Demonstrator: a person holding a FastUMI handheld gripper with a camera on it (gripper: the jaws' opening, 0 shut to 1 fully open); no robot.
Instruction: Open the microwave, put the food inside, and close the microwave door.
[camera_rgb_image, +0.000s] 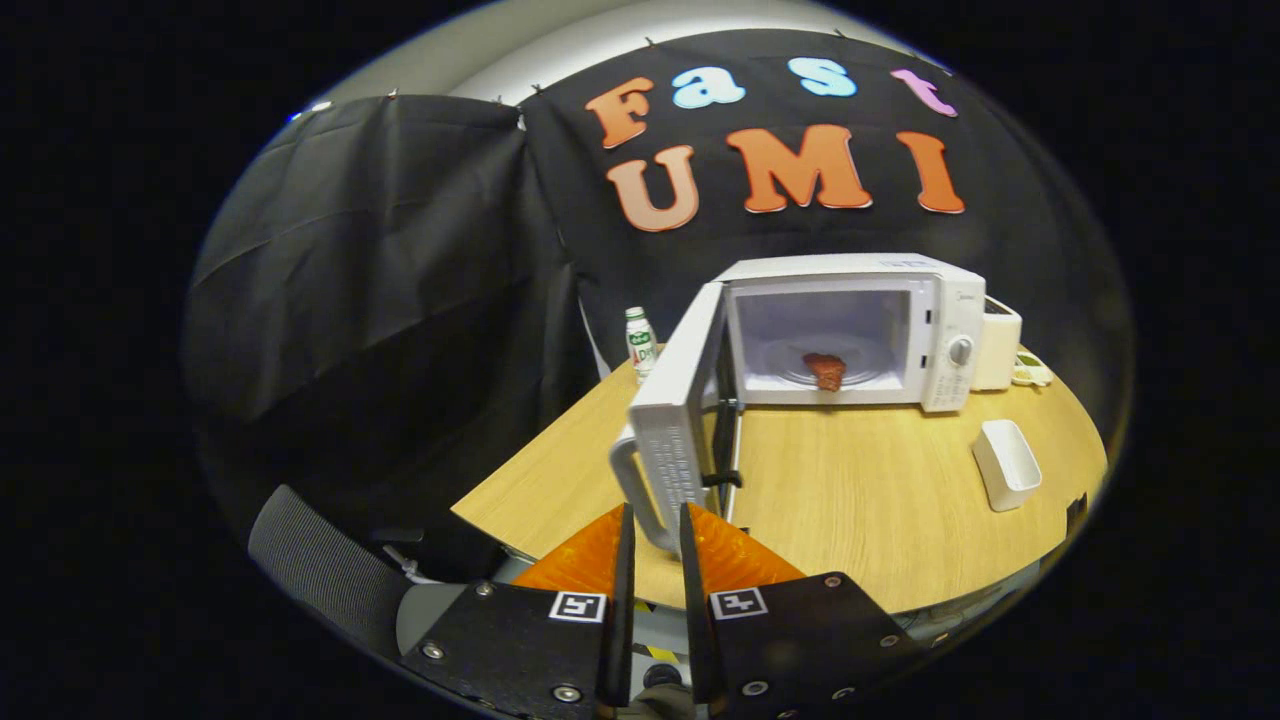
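Observation:
A white microwave (940, 330) stands at the back of a wooden table (860, 510). Its door (675, 420) is swung wide open toward me, edge-on. Inside, a reddish-brown piece of food (825, 370) lies on the glass turntable. The door's white handle (630, 480) curves down along the near edge of the door. My gripper (657, 522) is at the lower end of that handle. Both fingers are closed in on the handle from either side, with only a narrow gap between them.
A white rectangular dish (1005, 462) lies on the table, right of the fingers. A small white-and-green bottle (640, 343) stands behind the door. A white appliance (1000, 345) sits against the microwave's right side. A dark chair back (320, 570) is below left, off the table.

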